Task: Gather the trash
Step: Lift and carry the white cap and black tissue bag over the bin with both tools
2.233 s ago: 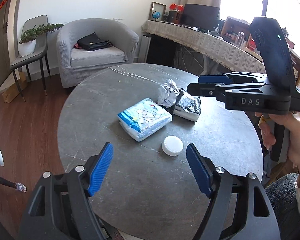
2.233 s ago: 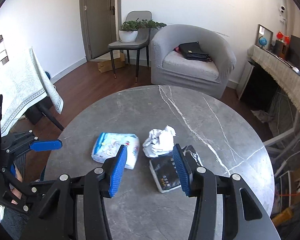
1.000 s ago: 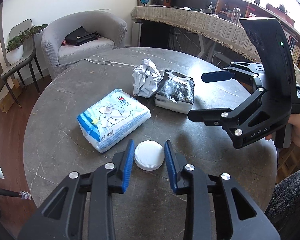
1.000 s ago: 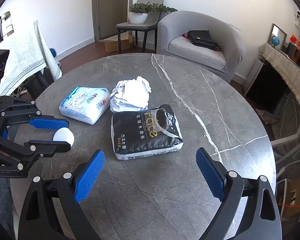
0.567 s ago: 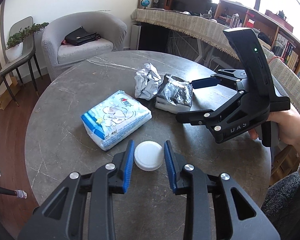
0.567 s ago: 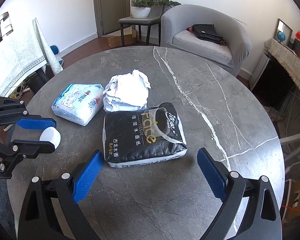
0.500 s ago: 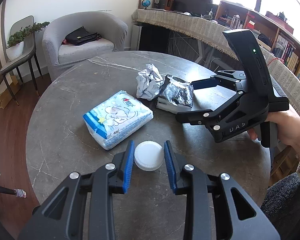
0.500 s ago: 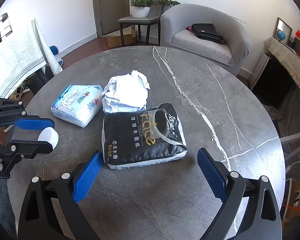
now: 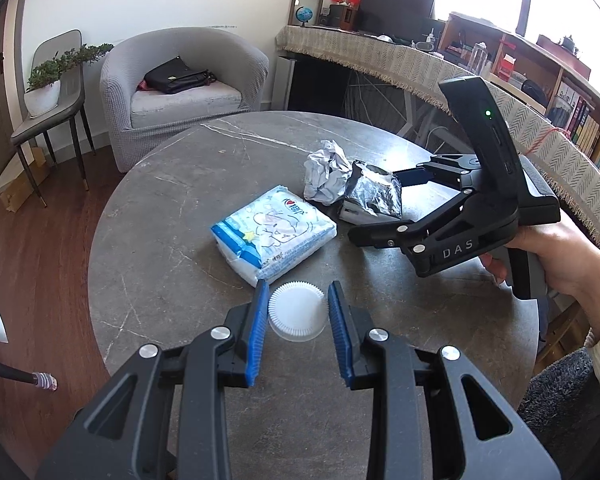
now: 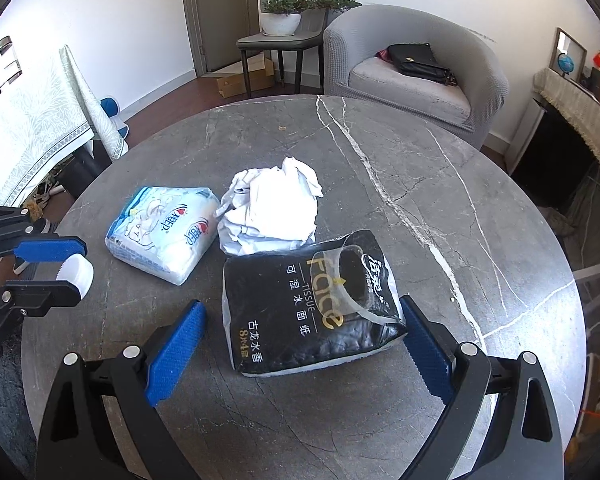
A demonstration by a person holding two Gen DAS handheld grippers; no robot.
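My left gripper (image 9: pixel 298 314) is shut on a white ribbed lid (image 9: pixel 297 316) and holds it above the round grey table (image 9: pixel 172 208). It also shows at the left of the right wrist view (image 10: pixel 66 270). My right gripper (image 10: pixel 300 344) is wide open, its blue pads (image 10: pixel 176 346) on either side of a black tissue pack (image 10: pixel 308 300) lying on the table, not touching it. A crumpled white paper (image 10: pixel 270 210) lies just beyond the black pack. A blue and white tissue pack (image 10: pixel 164 232) lies to its left.
A grey armchair (image 10: pixel 416 68) with a black bag stands beyond the table. A chair with a potted plant (image 10: pixel 284 16) is by the door. A cloth-covered table (image 10: pixel 24 128) stands at the left. A long draped counter (image 9: pixel 440 68) runs along the window side.
My left gripper closed on the white lid and has lifted it back from the table. My right gripper opened wide and moved down around the black tissue pack.
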